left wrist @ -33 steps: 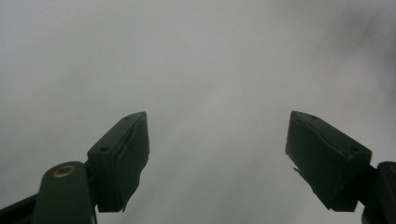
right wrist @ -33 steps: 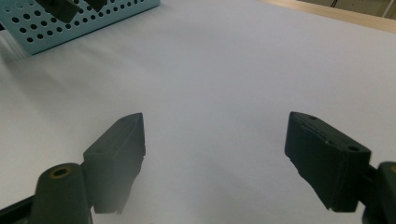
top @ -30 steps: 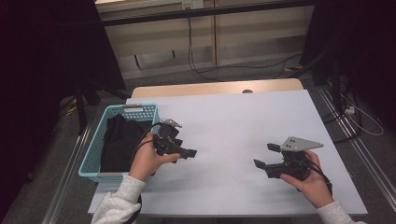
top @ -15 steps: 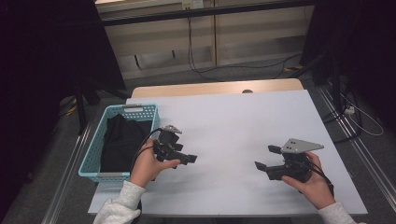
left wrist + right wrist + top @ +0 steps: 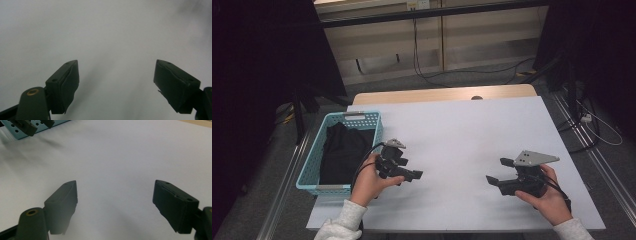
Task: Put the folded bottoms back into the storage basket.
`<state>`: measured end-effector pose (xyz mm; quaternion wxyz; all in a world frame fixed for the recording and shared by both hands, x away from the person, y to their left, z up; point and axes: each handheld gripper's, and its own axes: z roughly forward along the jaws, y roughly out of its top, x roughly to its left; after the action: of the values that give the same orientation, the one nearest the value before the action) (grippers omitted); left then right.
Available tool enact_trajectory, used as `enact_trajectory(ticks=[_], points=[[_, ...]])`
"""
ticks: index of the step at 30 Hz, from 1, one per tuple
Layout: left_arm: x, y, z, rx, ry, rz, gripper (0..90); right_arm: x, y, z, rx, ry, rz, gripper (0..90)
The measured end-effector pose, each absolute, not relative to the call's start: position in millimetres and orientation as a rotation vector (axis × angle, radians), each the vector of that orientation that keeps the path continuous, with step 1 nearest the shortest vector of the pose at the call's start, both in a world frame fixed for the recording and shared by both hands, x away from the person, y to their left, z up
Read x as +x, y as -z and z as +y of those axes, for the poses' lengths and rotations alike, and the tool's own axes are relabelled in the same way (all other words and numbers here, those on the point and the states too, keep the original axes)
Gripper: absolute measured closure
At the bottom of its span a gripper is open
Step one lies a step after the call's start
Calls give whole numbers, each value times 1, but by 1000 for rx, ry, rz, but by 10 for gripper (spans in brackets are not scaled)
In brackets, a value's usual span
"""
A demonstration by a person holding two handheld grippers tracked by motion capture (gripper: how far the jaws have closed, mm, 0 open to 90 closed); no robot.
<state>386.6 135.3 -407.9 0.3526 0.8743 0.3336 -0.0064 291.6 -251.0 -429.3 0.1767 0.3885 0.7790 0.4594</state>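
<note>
Over the tabletop (image 5: 472,130), in the high view, the left gripper (image 5: 409,175) is hovering just beside the basket (image 5: 312,167), its jaws spread and holding nothing. A dark cloth (image 5: 343,150) is lying bundled inside the basket, near that gripper but apart from it. The right gripper (image 5: 497,172) is waiting well away on the other side of the white sheet, jaws likewise apart and pointing toward the middle.

Along the left gripper view, the left gripper (image 5: 116,82) is showing both jaws wide apart, with bare pale surface between and beyond them; nothing is lying in the gap.

Along the right gripper view, the right gripper (image 5: 115,203) is also standing open over bare white tabletop (image 5: 130,152). A corner of the basket (image 5: 40,128) is peeking in at the top left, with the other gripper's jaw tips in front of it.

Judging from this, the work is sitting at its start: both hands are poised and the cloth is not yet touched. The next move is probably calling for the left gripper to turn toward the basket, dip inside over its rim, and close on a fold of the cloth without snagging the wall
</note>
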Motion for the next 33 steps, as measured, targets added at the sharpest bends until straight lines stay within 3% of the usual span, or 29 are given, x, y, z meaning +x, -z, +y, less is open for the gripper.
enact_trajectory(ticks=[33], points=[[375, 420, 144, 2252, 33, 821, 192, 286, 432, -257, 1106, -1282, 2224, 193]])
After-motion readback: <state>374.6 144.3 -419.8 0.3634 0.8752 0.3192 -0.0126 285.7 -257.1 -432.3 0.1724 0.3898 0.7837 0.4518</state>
